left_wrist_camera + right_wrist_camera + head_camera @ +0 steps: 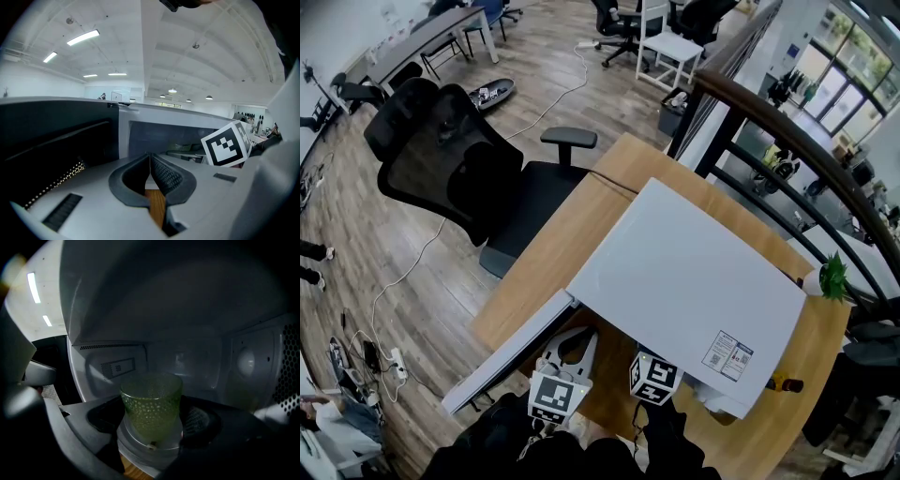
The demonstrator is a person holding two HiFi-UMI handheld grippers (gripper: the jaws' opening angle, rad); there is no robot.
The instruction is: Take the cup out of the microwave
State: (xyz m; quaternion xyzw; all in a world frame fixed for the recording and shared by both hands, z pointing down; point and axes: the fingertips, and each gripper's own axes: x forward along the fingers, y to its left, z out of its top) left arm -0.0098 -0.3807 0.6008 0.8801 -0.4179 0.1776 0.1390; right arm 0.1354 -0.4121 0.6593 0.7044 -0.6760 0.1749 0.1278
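Cup [151,404] in microwave [187,333], between right fingers [199,420], spread, not pressing; left fingers [168,178] together, empty.

The right gripper [152,423] is boxed in by the microwave [694,272]: ceiling [164,296] above it, left wall [101,366] and perforated right wall [283,366] to its sides, back wall [187,362] ahead. The cup [151,404] fills the gap between its jaws (hardly any slack either side). Only the way behind it is free. Left of the left gripper [150,161], the swung-out door [511,352] bars sideways passage; the microwave's opening lies ahead of its closed jaws.
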